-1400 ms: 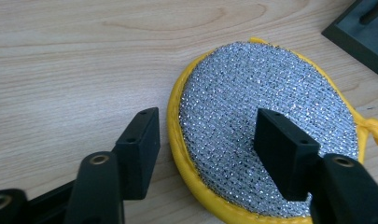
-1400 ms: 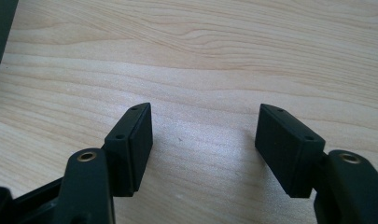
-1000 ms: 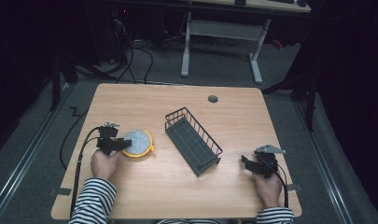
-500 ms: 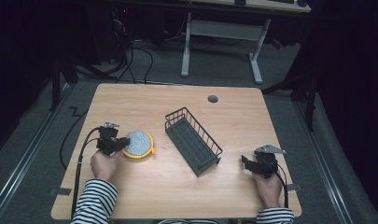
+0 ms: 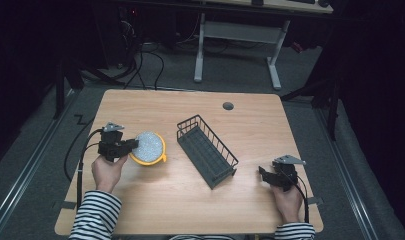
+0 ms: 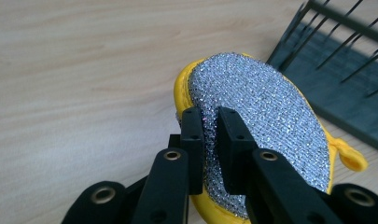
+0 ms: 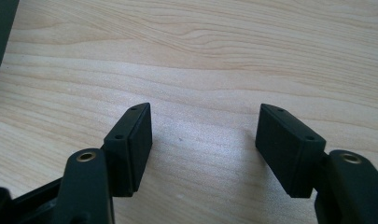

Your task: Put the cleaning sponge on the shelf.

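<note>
The left gripper [image 6: 210,126] pinches the near edge of a round scrubber [image 5: 148,148] (silver mesh on top, yellow beneath), which lies on the table [image 5: 155,200] just left of the dark wire rack [image 5: 206,149]. The right gripper [image 7: 205,140] rests wide apart over bare wood. No readable writing anywhere.

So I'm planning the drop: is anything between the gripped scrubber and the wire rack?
Nothing visible: the left gripper holds the scrubber beside the wire rack, with bare table between them.
</note>
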A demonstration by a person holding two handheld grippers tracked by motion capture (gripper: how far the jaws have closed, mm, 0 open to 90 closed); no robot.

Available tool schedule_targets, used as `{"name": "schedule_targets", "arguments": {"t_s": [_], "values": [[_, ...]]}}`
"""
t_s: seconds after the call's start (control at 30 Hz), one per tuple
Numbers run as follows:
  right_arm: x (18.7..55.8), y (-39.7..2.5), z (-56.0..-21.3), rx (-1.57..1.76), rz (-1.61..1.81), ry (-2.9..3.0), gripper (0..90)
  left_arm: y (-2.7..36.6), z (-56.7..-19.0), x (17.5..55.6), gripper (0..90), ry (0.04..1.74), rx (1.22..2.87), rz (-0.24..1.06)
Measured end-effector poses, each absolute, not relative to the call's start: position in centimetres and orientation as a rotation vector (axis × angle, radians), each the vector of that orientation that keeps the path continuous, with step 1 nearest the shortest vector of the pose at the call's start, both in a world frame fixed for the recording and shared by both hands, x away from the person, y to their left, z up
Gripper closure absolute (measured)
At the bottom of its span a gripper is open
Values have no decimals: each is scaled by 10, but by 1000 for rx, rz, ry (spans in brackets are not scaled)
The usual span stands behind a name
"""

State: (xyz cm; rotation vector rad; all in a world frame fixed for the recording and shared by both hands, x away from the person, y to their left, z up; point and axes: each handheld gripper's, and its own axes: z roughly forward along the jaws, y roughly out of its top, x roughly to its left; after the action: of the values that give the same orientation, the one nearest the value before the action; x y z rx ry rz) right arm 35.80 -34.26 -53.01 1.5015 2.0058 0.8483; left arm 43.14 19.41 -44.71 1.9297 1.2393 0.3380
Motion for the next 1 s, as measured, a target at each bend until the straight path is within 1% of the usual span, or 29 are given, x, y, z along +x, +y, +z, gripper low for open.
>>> {"name": "schedule_targets", "arguments": {"t_s": [0.23, 0.4, 0.67, 1.0], "values": [[358, -343, -530, 1501, 849, 2006, 365, 184, -422, 432, 820, 1170, 1920, 330], [358, -343, -530, 1502, 849, 2006, 365, 175, -406, 438, 819, 1124, 1900, 287], [358, -343, -530, 1502, 849, 2006, 364, 144, -385, 453, 819, 1045, 1916, 253], [358, -343, -530, 1501, 850, 2007, 362, 100, -374, 478, 818, 975, 1954, 217]]}}
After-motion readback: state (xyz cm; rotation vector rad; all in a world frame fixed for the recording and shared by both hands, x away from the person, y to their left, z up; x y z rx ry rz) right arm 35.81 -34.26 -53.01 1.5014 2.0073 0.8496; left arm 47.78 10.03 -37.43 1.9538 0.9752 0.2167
